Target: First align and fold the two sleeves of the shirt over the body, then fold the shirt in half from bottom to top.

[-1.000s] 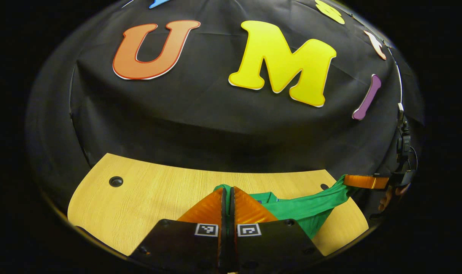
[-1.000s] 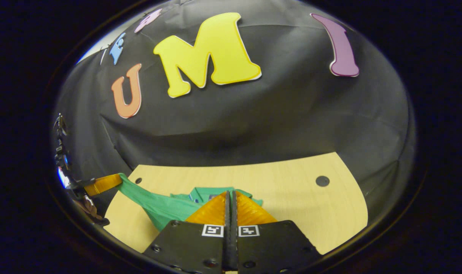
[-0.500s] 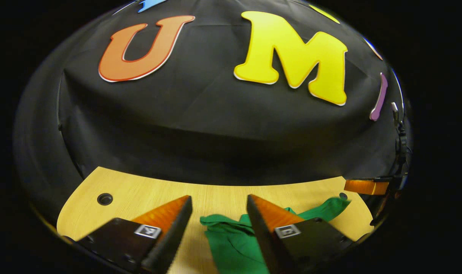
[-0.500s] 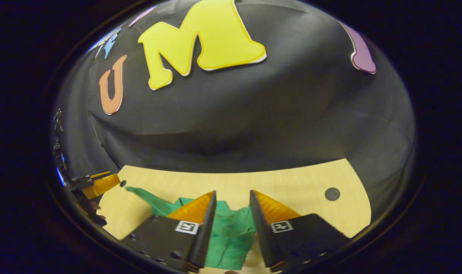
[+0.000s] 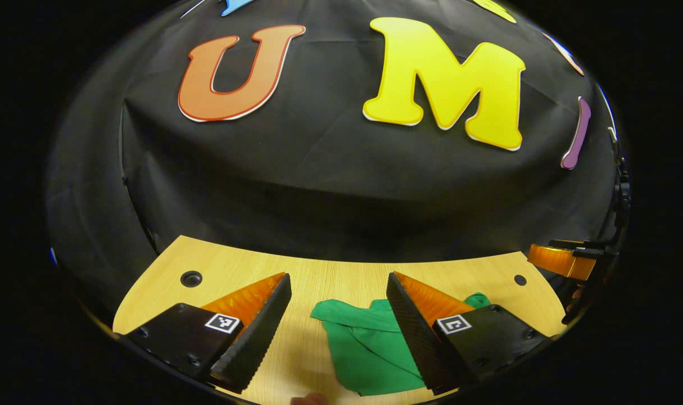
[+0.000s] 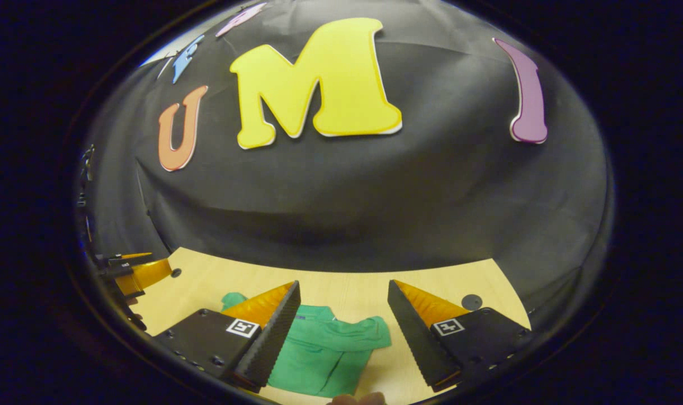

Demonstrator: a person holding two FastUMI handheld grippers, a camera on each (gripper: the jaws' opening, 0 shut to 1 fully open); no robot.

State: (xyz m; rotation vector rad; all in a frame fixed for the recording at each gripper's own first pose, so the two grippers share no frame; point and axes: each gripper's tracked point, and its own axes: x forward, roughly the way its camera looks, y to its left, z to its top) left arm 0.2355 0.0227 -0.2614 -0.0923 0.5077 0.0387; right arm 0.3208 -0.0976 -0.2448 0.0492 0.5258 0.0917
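A green shirt [image 5: 369,349] lies folded into a small bundle on the wooden table [image 5: 330,281]. In the left gripper view my left gripper [image 5: 338,278] stands open above the table, the shirt lying below and between its fingers, untouched. In the right gripper view the same shirt [image 6: 324,351] lies under my right gripper [image 6: 344,284], which is open too, with nothing held. The right gripper [image 5: 561,260] also appears at the far right of the left gripper view, and the left gripper [image 6: 139,273] at the far left of the right gripper view.
The table has round cable holes [image 5: 191,278] [image 6: 471,301] near its back corners. The black cloth wall [image 5: 330,185] rises just behind the table's far edge. Bare wood lies on both sides of the shirt.
Both grippers were shut on the shirt a second ago and stretched it between them. They have opened and let it drop, and the shirt now lies bunched on the table.
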